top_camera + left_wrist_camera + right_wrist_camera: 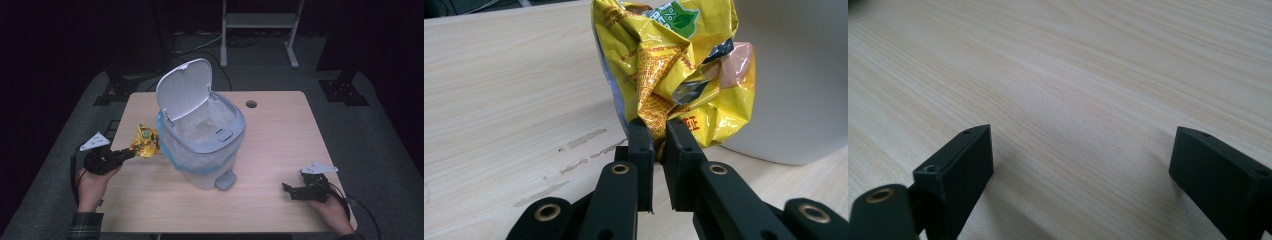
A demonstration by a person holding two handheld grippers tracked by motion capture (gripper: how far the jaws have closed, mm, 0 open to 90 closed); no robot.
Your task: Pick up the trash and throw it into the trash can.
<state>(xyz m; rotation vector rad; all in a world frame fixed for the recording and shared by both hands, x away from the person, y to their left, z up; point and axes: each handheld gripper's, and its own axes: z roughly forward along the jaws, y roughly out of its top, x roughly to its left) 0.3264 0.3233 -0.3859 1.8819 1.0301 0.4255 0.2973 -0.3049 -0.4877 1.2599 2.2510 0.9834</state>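
Open bin [202, 131] just beside wrapper [144, 141]

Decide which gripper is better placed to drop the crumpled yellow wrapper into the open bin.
Left: the left gripper already pinches the wrapper beside the bin; the right gripper rests open and empty, farther off.

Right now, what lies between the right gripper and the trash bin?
Bare table top lies between the right gripper and the trash bin, in the high view.

The snack wrapper [674, 70] is crinkled glossy foil, yellow and shiny. The bin [202, 130] looks smooth matt plastic, lined with thin translucent film. The desk [1073, 75] shows pale, matt wood grain. The fingers [641, 145] are matt black plastic.
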